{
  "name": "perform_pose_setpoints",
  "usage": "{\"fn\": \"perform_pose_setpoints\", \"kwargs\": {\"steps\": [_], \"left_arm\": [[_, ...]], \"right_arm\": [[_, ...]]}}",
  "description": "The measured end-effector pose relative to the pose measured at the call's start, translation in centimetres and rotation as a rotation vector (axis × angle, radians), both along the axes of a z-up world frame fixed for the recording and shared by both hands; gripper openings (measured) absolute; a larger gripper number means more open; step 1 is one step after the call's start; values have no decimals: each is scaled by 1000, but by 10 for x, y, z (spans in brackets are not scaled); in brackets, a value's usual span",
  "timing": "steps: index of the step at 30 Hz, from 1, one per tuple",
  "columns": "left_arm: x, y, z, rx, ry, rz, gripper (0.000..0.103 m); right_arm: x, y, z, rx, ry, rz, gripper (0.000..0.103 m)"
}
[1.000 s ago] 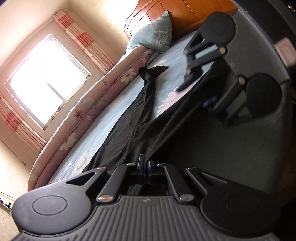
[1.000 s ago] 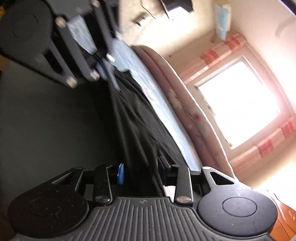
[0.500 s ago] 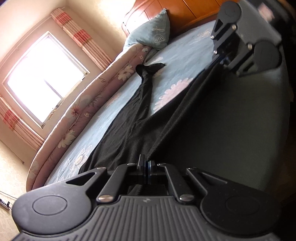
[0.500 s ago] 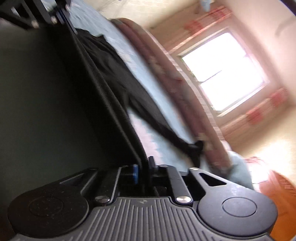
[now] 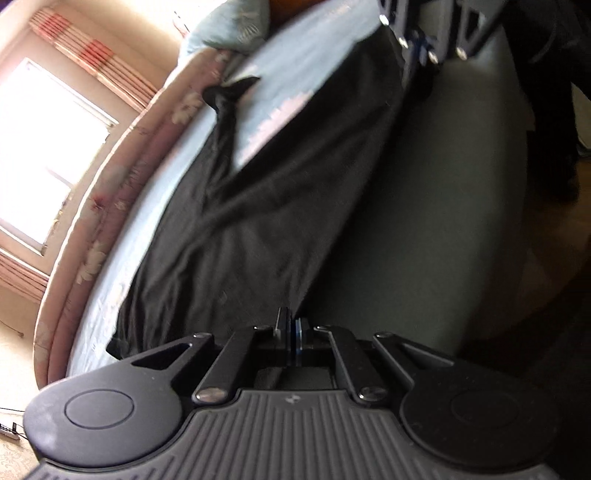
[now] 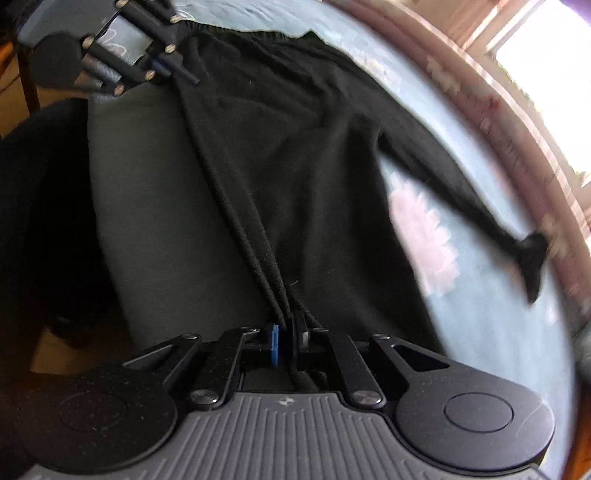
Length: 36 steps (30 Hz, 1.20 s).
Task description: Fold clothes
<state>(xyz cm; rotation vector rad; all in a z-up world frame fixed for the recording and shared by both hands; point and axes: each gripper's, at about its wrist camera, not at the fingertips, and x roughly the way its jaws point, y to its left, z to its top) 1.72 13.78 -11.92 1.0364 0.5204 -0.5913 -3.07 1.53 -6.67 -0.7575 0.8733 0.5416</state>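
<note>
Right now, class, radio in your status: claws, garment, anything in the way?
Left claw shut on black garment edge. Right claw shut on same edge. Garment spread across bed. Nothing in the way.

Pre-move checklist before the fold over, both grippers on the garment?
1. Left gripper shut on garment edge: ok.
2. Right gripper shut on garment edge: ok, fabric bunched between the pads.
3. Edge between grippers taut: ok.
4. Sleeve flat on bed: not ok, it trails out sideways.
5. Far hem flat: cannot tell, blurred.
6. Pillow apart from garment: ok.
</note>
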Motion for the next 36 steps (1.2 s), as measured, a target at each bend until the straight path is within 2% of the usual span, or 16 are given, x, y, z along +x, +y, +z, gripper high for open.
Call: {"fn": "perform_pose_setpoints", "kwargs": {"steps": [4, 7, 9, 12, 15, 18, 20, 22, 23, 25, 26, 28, 29, 30, 33, 36], "left_arm": [[-2, 9, 5, -7, 10, 35, 2], [0, 15, 12, -38, 25, 75, 4], [6, 21, 17, -82, 52, 121, 9], [20, 39, 26, -192, 98, 247, 10], [36, 64, 37, -316, 98, 448, 10], [53, 97, 48, -527, 120, 700, 11], [63, 122, 48, -725, 197, 841, 21], [69, 140, 41, -883, 293, 928, 29], [72, 146, 36, -948, 342, 965, 33], [77, 150, 26, -1007, 408, 1019, 36], [79, 149, 21, -1013, 426, 1046, 35], [81, 146, 19, -1017, 406, 1073, 31], [82, 141, 19, -988, 387, 1087, 22], [83, 135, 20, -928, 355, 1098, 5], [82, 120, 20, -746, 260, 1116, 5], [80, 122, 21, -688, 229, 1158, 9]], "right_arm": [[1, -6, 6, 70, 41, -24, 6], [4, -12, 13, 145, 118, -49, 6], [3, -17, 15, 170, 163, -52, 6], [-2, -20, 16, 186, 195, -18, 18], [-1, -22, 22, 243, 229, 14, 19], [0, -26, 29, 291, 205, -13, 23], [3, -34, 37, 337, 163, -59, 37], [7, -48, 46, 399, 125, -117, 51], [6, -58, 49, 433, 112, -146, 52], [7, -73, 54, 489, 95, -204, 56], [8, -79, 56, 510, 83, -232, 59], [9, -90, 57, 543, 55, -288, 63], [8, -96, 58, 560, 48, -311, 63], [5, -105, 59, 575, 42, -328, 63], [-2, -124, 58, 612, 22, -390, 63], [-10, -148, 56, 634, 1, -469, 63]]}}
